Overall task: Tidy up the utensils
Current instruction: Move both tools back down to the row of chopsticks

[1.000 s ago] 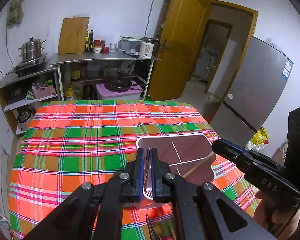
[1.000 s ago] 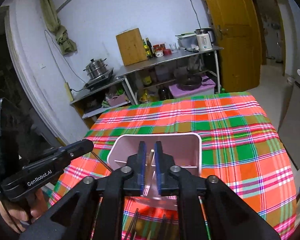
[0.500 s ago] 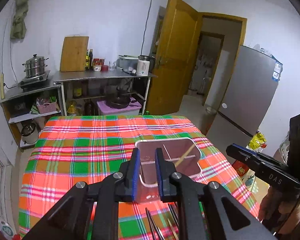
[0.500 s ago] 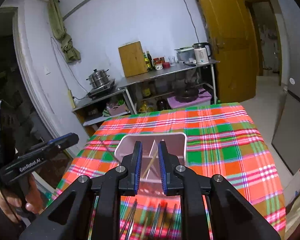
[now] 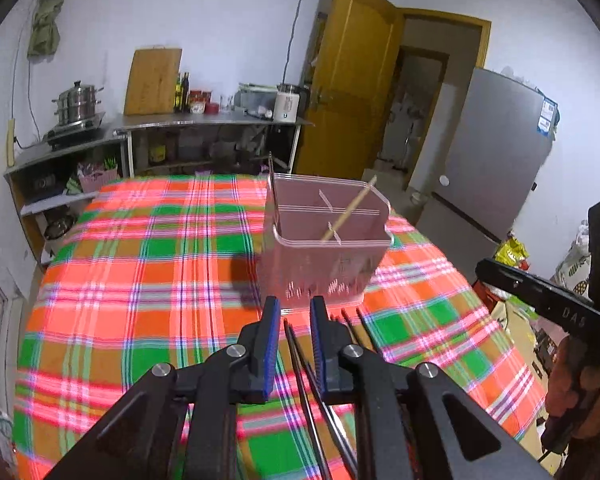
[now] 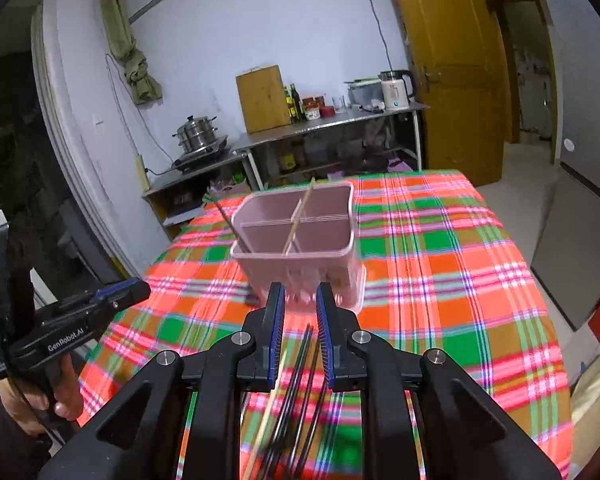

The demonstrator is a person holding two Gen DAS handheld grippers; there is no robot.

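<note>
A pink divided utensil holder (image 5: 324,240) is holding one pale chopstick (image 5: 350,208). Only the right view is showing a pale one (image 6: 266,420) lying among the dark chopsticks (image 6: 300,380). The left gripper (image 5: 294,312) and right gripper (image 6: 300,300) are hovering narrowly open, gripping nothing.

Both cameras ride the handheld tools, looking forward and downward over their own jaws across the desk (image 5: 148,264) from its near edge; both share the pink holder (image 5: 324,256) (image 6: 300,256) close ahead.

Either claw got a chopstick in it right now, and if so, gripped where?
Neither. The left claw and right claw both stand open and empty above the chopsticks on the cloth. One wooden chopstick already leans in the pink holder.
</note>
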